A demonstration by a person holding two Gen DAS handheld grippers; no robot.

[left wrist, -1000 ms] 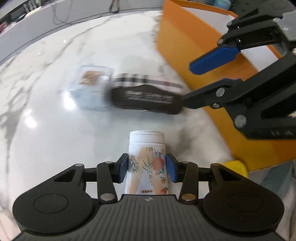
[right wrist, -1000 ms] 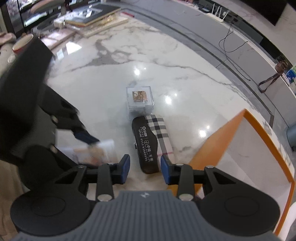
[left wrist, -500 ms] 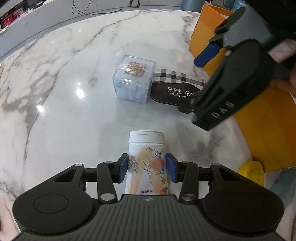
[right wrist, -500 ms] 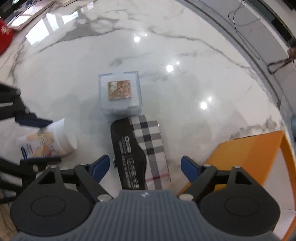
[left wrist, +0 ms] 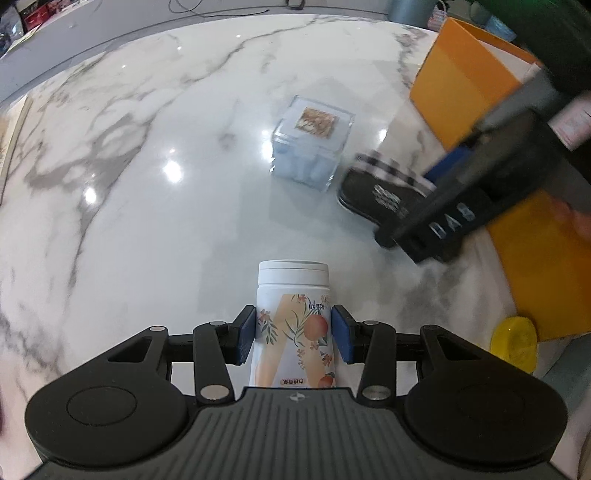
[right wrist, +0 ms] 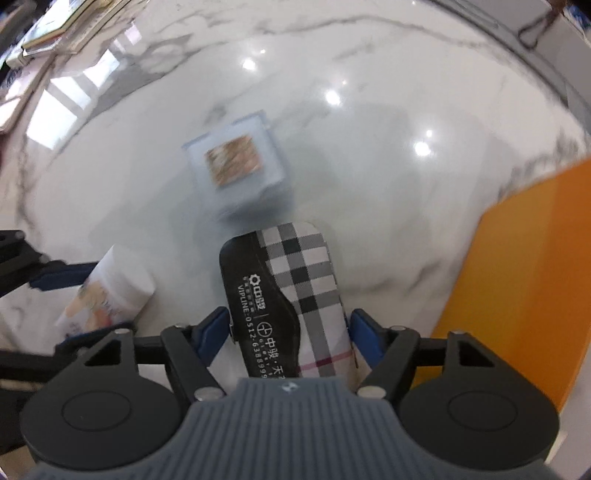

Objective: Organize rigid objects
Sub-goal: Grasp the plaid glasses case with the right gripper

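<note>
My left gripper [left wrist: 293,336] is shut on a white bottle with a peach and flower label [left wrist: 293,317], held over the marble table. The bottle also shows in the right wrist view [right wrist: 107,291]. My right gripper [right wrist: 290,332] straddles a black and plaid glasses case [right wrist: 284,295] lying on the table, its blue pads touching or almost touching both sides. The case also shows in the left wrist view [left wrist: 376,192], partly hidden by the right gripper. A clear plastic cube box [left wrist: 312,142] sits just beyond the case, and it also shows in the right wrist view [right wrist: 238,170].
An orange box [left wrist: 476,92] stands open at the right of the table; its wall shows in the right wrist view [right wrist: 528,280]. A yellow cap [left wrist: 515,343] lies by its near corner. Books [right wrist: 48,33] lie at the far left.
My right gripper has dropped down over the glasses case and its fingers have closed in from wide open to the case's sides. My left gripper still holds the bottle.
</note>
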